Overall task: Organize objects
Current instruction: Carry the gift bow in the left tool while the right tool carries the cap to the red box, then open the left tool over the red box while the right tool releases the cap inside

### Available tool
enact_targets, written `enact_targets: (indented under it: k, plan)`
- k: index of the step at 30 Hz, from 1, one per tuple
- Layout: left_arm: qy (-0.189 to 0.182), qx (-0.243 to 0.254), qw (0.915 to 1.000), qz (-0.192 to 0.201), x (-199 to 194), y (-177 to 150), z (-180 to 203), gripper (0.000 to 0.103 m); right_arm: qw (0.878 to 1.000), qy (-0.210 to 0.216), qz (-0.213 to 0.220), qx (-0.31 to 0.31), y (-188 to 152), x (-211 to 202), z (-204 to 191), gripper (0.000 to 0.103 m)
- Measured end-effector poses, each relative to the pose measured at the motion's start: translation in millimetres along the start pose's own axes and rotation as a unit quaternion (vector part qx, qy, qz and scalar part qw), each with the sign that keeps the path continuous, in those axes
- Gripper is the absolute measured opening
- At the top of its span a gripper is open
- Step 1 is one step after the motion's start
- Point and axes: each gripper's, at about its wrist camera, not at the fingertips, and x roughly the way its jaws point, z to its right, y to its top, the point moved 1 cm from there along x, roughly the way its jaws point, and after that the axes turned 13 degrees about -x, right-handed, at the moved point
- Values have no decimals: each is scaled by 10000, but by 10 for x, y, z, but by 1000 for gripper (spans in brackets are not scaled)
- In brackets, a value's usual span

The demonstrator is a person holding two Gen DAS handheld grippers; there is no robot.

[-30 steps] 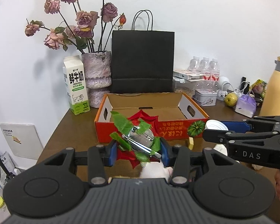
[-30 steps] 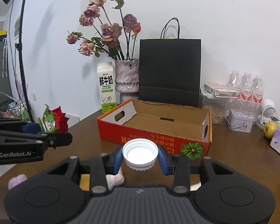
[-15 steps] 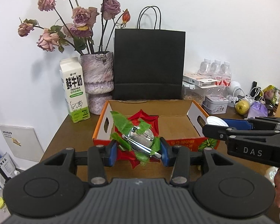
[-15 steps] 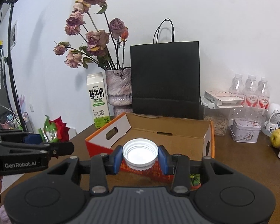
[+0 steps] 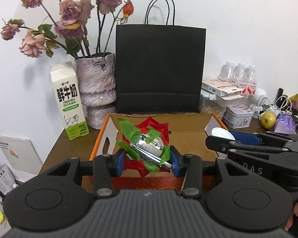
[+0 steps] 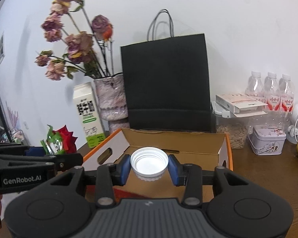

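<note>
black left tool [image 5: 146, 159] grips red flower [image 5: 149, 138]; right tool [image 6: 149, 167] grips white cap [image 6: 149, 161], both over box [image 6: 188, 138].

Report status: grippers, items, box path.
Left gripper shut on red flower. Right gripper shut on white cap. Both over open box; nothing in the way.

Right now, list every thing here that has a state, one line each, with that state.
Left gripper: shut on the red paper rose.
Red paper rose: held above the cardboard box.
Right gripper: shut on the white lid.
White lid: hollow side up, over the box.
Cardboard box: open.
Black paper bag: upright.
Milk carton: upright, closed.
Dried roses: wilted, in the vase.
</note>
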Motion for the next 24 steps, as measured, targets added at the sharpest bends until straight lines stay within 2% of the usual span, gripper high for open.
enact_targets:
  k: [13, 24]
  plan:
    - [131, 5, 9997, -206, 586, 148, 48, 45, 9996, -200, -78, 200, -16, 438, 162, 39]
    - [131, -10, 9992, -373, 1003, 159, 82, 45, 9987, -389, -225, 241, -173, 695, 271, 39]
